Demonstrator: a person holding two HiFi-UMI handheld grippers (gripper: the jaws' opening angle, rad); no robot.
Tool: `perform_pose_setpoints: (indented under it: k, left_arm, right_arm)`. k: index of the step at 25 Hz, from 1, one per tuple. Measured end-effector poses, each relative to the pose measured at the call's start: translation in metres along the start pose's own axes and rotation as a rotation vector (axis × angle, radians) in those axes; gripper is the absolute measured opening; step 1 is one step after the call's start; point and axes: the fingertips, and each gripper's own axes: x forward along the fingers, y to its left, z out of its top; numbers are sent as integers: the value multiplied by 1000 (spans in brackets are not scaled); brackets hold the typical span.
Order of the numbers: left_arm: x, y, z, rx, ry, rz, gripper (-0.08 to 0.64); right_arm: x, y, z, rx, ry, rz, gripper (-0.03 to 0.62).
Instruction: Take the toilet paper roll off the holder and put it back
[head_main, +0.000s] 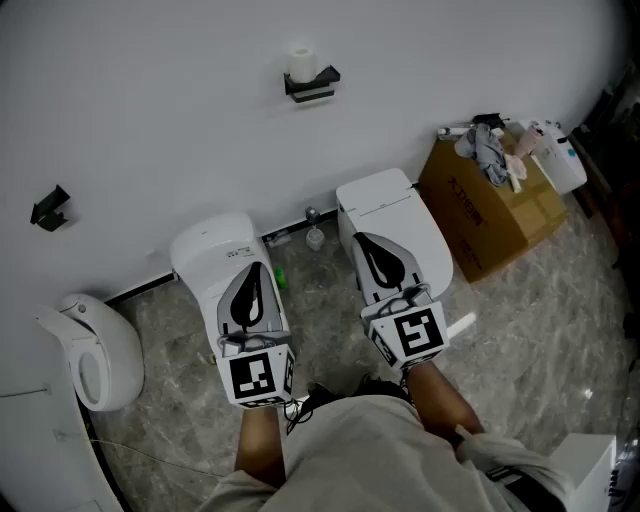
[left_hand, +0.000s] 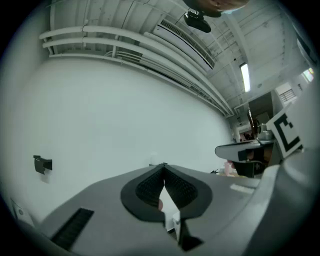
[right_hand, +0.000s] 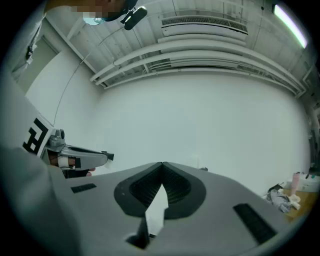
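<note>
Two grippers level, facing the wall, roll on its mount.
White wall (head_main: 150, 120); left gripper (head_main: 255, 266) and right gripper (head_main: 366, 242), each with jaws closed tight and empty; toilet paper roll (head_main: 301, 63) upright on black holder (head_main: 312, 88), well apart from both.

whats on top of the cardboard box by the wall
A crumpled grey cloth and a pinkish rag lie on the cardboard box, with a white bottle at its right edge. They cover the top, so anything inside cannot be seen.
</note>
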Motion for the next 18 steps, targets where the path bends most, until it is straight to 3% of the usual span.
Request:
perform_pose_setpoints:
  k: [11, 18]
  left_arm:
    - [-9, 44, -28, -55, 27, 39, 9]
    - [12, 62, -43, -39, 51, 72, 9]
  right_arm:
    - [19, 34, -17, -13, 39, 60, 5]
    - [52, 37, -38, 9, 45, 115, 5]
